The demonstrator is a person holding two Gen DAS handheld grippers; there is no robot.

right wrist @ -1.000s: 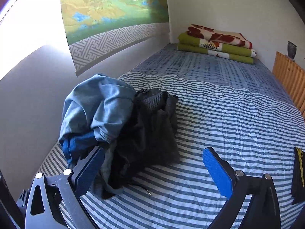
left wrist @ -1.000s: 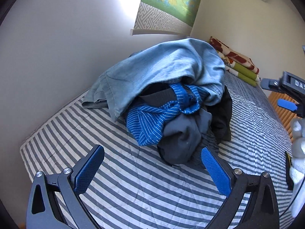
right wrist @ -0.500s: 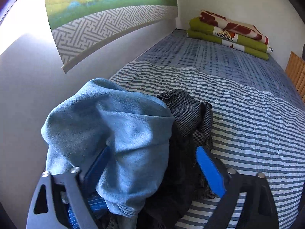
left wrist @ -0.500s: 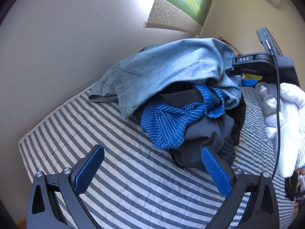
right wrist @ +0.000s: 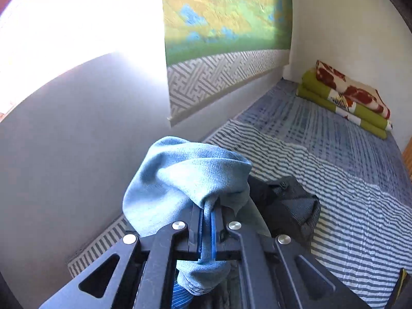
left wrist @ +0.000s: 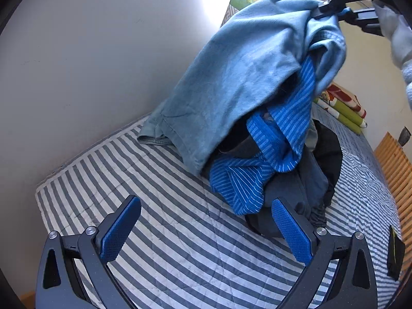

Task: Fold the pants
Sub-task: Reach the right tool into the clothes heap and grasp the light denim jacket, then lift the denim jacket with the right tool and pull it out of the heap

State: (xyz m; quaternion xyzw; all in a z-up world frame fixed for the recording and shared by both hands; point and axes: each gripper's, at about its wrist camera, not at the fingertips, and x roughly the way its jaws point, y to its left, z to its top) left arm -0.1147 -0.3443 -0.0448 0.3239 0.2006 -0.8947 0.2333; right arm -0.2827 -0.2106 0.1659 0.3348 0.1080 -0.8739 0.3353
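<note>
Pants (right wrist: 185, 177) hang pinched in the right gripper (right wrist: 206, 229) jaws, lifted at 1 o'clock over the clothes pile (left wrist: 257, 180) on the bed (left wrist: 180, 231). Left gripper (left wrist: 206, 229) jaws gape, holding nothing.

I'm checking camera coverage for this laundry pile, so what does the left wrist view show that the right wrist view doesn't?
Only the left wrist view shows the open left gripper, the bright blue pinstriped garment spread under the pile, and a white-gloved hand.

Only the right wrist view shows the right gripper up close, shut on cloth, and the whole green and yellow wall hanging.

Both show the light blue denim pants, the grey-striped bed cover and the folded green and red blankets.
</note>
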